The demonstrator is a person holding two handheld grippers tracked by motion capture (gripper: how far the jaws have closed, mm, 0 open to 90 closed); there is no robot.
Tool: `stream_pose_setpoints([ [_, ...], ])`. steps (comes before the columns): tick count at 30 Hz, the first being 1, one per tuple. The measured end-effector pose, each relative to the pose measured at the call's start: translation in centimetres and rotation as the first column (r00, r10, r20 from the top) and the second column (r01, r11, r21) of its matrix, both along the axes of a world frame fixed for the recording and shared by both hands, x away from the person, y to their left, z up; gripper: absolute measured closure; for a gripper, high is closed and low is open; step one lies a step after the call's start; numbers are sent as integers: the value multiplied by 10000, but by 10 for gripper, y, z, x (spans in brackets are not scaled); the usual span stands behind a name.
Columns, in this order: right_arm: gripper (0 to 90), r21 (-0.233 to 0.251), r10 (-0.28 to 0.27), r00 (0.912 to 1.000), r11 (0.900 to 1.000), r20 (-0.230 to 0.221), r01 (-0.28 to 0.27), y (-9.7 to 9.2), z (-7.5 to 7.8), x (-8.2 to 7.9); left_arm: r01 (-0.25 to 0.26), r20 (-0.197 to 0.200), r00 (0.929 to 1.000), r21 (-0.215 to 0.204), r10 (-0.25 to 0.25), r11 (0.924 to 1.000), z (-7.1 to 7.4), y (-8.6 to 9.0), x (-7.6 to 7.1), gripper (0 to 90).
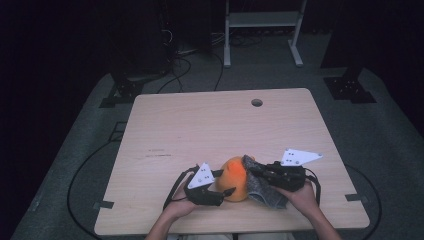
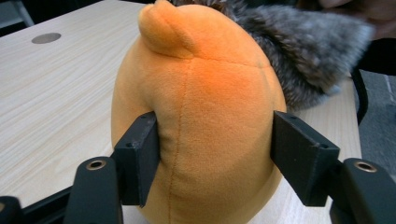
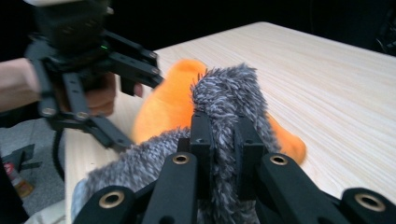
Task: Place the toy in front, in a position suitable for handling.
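- I can read no text, label, brand or number anywhere.
- Small dark marks on the worktop [image 1: 159,154] in my high view are too faint and tiny to make out.

Pale wooden table [image 1: 210,125] on grey floor [image 1: 390,130], dark room, white metal frame [image 1: 262,20] behind

One overhead camera, two riding on the tools.
The high view looks forward and down on the whole worktop [image 1: 200,125]; each tool view sits close behind its jaws, and all three share the toy [image 1: 236,178].
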State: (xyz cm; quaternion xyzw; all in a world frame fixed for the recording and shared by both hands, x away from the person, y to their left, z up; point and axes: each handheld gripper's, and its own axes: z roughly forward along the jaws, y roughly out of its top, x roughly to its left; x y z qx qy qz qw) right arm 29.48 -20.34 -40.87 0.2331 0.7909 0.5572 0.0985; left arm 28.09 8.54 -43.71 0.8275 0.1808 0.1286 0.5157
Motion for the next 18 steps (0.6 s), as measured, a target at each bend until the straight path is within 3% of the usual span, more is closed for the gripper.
stream_pose_setpoints([
  [3,805,574,680,9977,9960,74,-683,5,8,-4,49,62,10000,60,-50,10000,0,-5,-3,368],
  [6,805,-46,858,9949,9963,521,-857,16,12,-10,129,180,9998,135,-132,9998,1,-7,-4,353],
  [8,806,-149,901,9951,9959,409,-896,17,8,-10,170,235,9996,16,-170,9999,2,-5,-2,271],
  [10,806,-82,1216,9922,9926,283,-1214,16,9,-10,-64,-38,10000,-73,64,10000,1,-5,1,214],
  [11,806,-116,1315,9908,9913,333,-1312,17,10,-11,-60,-37,10000,-116,60,9999,0,-6,1,218],
  [14,806,-376,1410,9891,9895,423,-1394,22,14,-14,42,-16,10000,108,-42,9999,-1,-9,-1,343],
  [18,805,-282,924,9934,9955,674,-907,23,15,-12,56,-66,10000,202,-55,9998,-2,-7,-2,375],
])
